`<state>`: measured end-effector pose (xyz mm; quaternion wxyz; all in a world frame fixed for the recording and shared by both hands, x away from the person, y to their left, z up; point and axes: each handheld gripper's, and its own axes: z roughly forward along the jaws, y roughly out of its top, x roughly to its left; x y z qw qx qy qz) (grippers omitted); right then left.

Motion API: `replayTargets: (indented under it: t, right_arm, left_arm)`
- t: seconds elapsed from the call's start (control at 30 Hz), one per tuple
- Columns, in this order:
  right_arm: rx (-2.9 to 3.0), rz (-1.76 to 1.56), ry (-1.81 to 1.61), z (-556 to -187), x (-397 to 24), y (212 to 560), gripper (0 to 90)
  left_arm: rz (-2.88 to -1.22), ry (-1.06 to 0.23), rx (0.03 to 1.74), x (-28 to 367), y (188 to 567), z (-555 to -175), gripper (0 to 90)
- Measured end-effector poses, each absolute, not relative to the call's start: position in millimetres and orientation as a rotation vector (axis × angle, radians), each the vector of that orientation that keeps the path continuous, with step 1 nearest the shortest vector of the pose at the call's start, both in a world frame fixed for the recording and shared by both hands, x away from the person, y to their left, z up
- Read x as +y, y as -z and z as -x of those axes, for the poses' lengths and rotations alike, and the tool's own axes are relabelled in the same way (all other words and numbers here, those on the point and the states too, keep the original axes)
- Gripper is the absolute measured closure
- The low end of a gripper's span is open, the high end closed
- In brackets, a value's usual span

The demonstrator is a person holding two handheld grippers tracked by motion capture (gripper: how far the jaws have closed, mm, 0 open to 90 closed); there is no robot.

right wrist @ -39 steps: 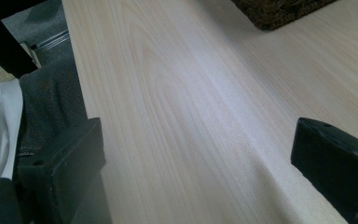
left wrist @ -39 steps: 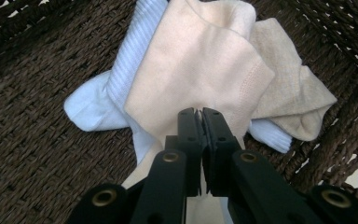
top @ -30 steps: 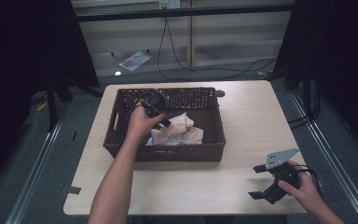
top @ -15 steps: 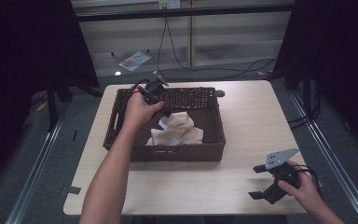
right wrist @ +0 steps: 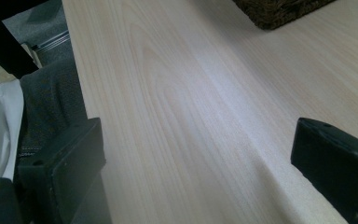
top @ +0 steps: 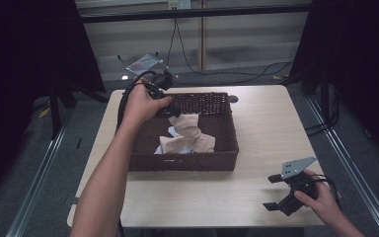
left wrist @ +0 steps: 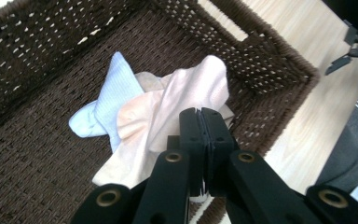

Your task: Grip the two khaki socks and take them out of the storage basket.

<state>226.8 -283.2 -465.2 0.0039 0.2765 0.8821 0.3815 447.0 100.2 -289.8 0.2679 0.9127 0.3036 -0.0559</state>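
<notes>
Each claw (left wrist: 200,126) is black with brass-ringed screws (left wrist: 173,157) — the right claw (top: 281,192) carries a grey plate (top: 298,167), seemingly triangular.

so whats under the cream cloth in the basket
A pale blue cloth pokes out beneath the cream cloth in the basket. Anything deeper is covered.

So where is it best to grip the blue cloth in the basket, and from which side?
Probably its bare end, from above: the beige cloth, pinched in the left gripper, covers its other part, and the basket walls block any side approach.
</notes>
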Motion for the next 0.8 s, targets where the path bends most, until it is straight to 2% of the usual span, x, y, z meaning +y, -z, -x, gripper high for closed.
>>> replayTargets:
  t: [0.8]
  right_arm:
    - [2.761, -0.866, -1.194, -226, -284, 464, 2.7]
  left_arm:
    - [-2.484, 0.203, 0.669, 90, 236, -418, 88.4]
